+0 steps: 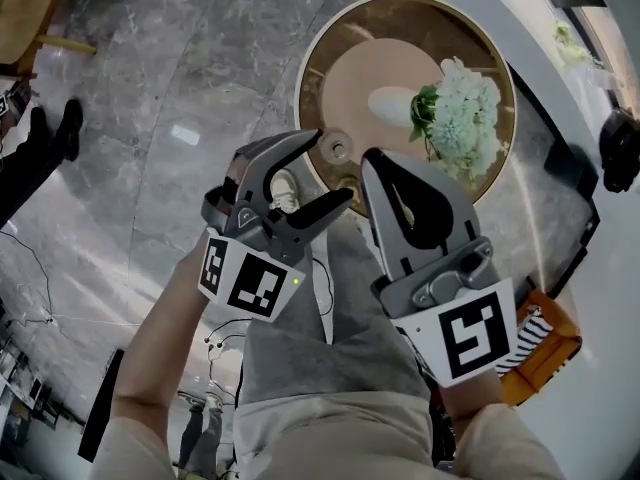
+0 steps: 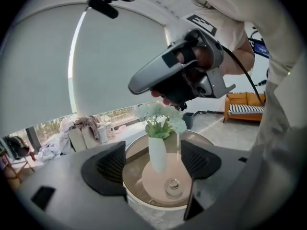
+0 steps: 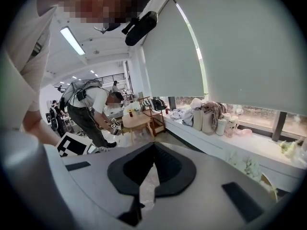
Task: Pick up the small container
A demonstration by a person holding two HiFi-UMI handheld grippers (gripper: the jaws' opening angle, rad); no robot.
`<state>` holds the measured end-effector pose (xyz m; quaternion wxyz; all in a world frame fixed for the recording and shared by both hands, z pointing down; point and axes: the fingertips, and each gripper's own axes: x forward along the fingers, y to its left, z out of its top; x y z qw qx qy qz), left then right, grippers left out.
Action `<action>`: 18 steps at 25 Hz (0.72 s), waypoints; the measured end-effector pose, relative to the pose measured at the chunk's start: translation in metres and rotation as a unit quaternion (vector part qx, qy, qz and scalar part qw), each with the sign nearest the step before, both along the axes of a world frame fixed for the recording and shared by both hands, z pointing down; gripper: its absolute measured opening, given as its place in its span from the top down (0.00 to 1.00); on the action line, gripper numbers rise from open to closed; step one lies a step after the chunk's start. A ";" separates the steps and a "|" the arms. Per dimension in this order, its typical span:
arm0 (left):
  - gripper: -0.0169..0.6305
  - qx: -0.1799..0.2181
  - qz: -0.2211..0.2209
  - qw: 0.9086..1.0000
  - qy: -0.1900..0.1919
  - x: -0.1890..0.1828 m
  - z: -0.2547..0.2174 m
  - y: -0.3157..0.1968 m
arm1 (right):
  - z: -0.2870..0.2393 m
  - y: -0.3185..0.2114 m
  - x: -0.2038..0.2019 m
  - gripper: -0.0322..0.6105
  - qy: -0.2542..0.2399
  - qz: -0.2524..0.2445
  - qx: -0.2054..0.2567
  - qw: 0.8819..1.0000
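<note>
Hiding vase (image 1: 385, 104) rim, flowers (image 1: 464, 116), small container (image 1: 337, 148) indistinct

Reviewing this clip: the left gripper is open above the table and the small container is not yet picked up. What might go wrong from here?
1. The vase stands just behind the small container; the open left gripper might knock it on the way down.
2. The container is clear and sits near the table edge, so a misjudged close may push it off.
3. The shut right gripper hangs close beside the left; they might collide.
</note>
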<state>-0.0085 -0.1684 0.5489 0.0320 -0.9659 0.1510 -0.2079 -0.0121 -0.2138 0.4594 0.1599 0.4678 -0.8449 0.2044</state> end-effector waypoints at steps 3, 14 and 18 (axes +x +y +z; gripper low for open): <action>0.44 0.012 0.027 0.999 -0.014 0.005 0.032 0.013 | 0.032 0.007 -0.002 0.94 0.005 -0.001 -0.016 1.000; 0.42 -0.040 0.011 0.999 -0.026 0.021 0.160 0.020 | 0.138 0.036 0.004 0.94 0.011 0.011 -0.067 0.998; 0.41 -0.050 0.031 0.998 -0.036 0.031 0.189 0.026 | 0.165 0.042 0.015 0.94 0.013 0.021 -0.088 0.996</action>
